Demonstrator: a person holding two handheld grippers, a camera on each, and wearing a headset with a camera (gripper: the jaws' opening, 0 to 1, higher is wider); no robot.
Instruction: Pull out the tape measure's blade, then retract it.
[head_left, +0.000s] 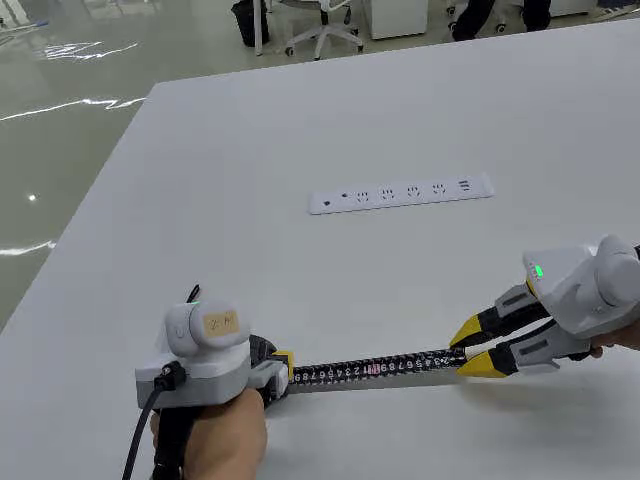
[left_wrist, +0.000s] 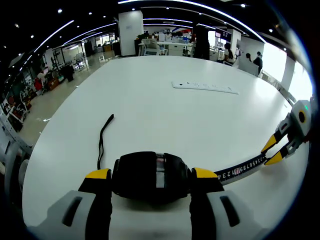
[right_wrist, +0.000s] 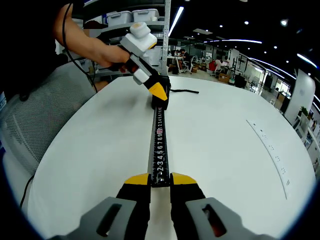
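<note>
Lower left, left gripper (head_left: 273, 365) clamps the black plastic tape measure case (left_wrist: 135, 176); at right, right gripper (head_left: 466, 355) pinches its extended numbered blade (head_left: 370, 368).

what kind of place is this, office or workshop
Probably an open-plan office or lab: a large white worktable with a power strip, a wheeled office chair on a glossy floor, and long ceiling light strips.

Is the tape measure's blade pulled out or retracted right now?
Pulled out: the numbered blade stretches from the case, held in the left gripper, to the right gripper, shut on its tip.
</note>
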